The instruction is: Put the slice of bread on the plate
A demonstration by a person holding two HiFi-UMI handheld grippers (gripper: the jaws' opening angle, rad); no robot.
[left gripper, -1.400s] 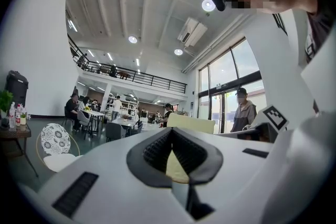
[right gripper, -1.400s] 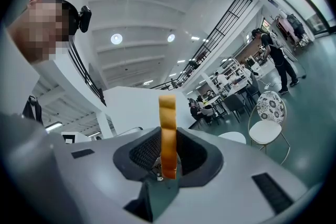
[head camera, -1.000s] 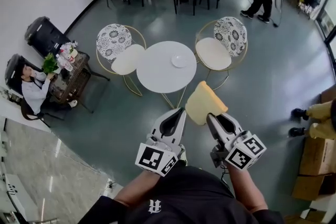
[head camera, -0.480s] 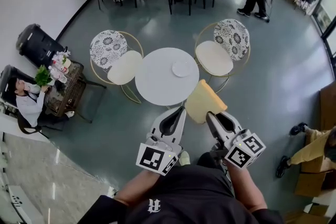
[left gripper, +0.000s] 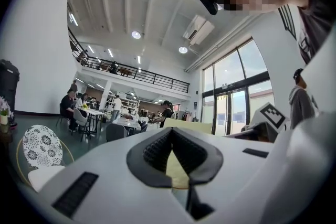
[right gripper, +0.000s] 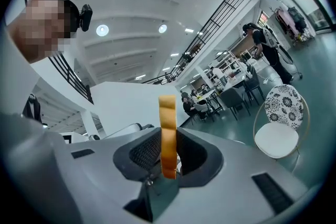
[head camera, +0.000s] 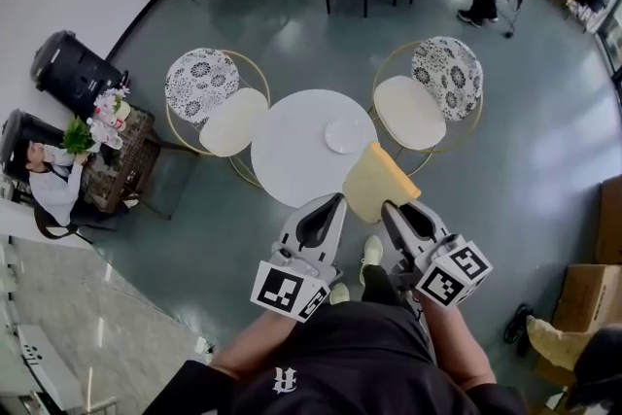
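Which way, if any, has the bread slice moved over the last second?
Yes: the bread slice has come forward toward the round table, now overlapping its edge.

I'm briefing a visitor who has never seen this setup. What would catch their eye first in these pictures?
The yellow slice of bread stands out first, clamped in the right claw and held out in front of the person. Just beyond it is the round white table, with a small white plate on its right side. A chair with a patterned back stands at each side of the table.
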